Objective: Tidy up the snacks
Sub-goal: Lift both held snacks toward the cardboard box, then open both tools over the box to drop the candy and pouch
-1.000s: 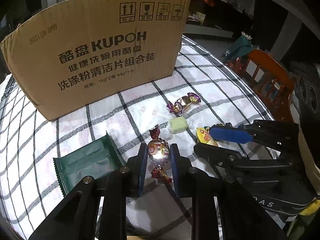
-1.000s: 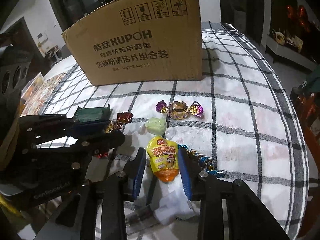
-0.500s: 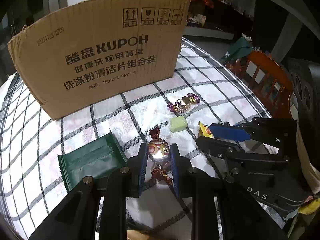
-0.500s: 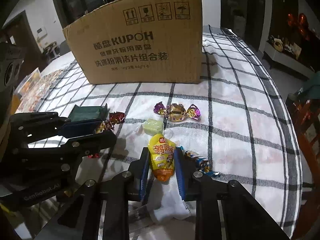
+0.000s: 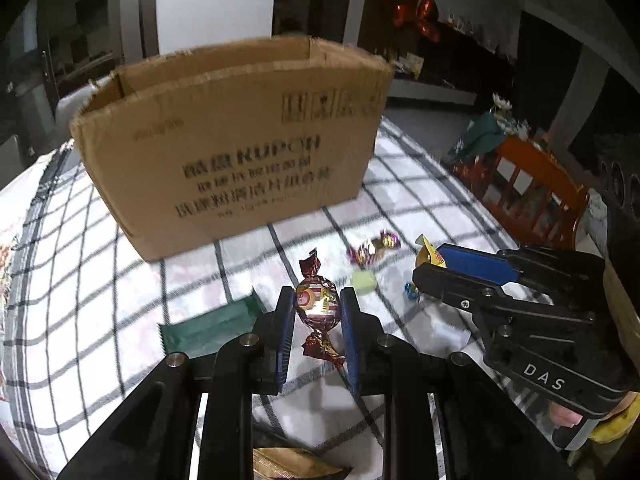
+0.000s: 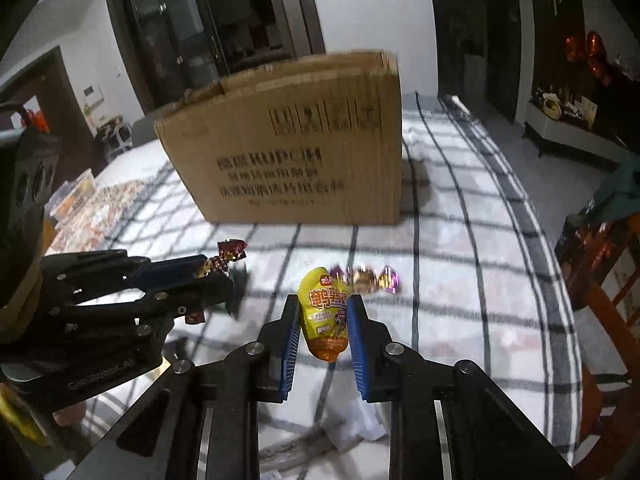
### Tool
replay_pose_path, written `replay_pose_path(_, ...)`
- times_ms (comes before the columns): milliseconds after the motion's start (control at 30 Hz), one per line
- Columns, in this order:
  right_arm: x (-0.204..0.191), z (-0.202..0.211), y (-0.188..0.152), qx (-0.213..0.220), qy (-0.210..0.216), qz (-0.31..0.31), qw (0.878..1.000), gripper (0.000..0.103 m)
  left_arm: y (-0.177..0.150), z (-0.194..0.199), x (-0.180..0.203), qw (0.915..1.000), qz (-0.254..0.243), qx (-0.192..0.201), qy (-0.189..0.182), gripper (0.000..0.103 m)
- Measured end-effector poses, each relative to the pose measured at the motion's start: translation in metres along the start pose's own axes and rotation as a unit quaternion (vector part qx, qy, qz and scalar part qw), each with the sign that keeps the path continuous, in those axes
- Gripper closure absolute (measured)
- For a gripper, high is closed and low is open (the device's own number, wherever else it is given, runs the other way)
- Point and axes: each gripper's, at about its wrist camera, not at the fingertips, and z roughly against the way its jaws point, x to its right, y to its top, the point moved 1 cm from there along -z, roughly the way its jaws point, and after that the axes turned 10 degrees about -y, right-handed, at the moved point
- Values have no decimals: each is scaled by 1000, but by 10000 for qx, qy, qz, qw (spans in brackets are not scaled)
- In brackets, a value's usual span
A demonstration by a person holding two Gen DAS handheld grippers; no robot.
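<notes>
My left gripper point(image 5: 316, 298) is shut on a red-and-gold twist-wrapped candy point(image 5: 318, 308), which hangs above the checked tablecloth point(image 5: 120, 280). In the right wrist view the same left gripper point(image 6: 214, 272) shows at the left with the candy point(image 6: 230, 252) sticking out of its tips. My right gripper point(image 6: 325, 306) is shut on a yellow-orange snack pouch point(image 6: 324, 320), also off the cloth. That right gripper point(image 5: 434, 266) and its pouch point(image 5: 425, 252) show on the right of the left wrist view. An open-topped cardboard box point(image 5: 236, 152) point(image 6: 296, 148) stands just beyond both.
On the cloth lie a purple-gold candy point(image 5: 374, 245) point(image 6: 366, 276), a pale green sweet point(image 5: 363, 282), a small blue candy point(image 5: 410, 290) and a dark green packet point(image 5: 208, 330). A wooden chair point(image 5: 528, 196) stands past the table's right edge.
Both grippers have risen off the cloth with their snacks. The right jaws closed in on the yellow pouch. The box now sits lower in both views, its open top showing.
</notes>
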Motion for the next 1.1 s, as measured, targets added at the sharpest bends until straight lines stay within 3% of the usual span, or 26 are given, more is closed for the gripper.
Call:
replay_pose_path(667,-9,55,95,1198,193,-32,9926,79,76,78,1,9938,-327,1032,259,80)
replay_pose_path(1100,-13,50,153,1456,171,128,9891,79,132,86,-18,9892,-453,1304,487,80)
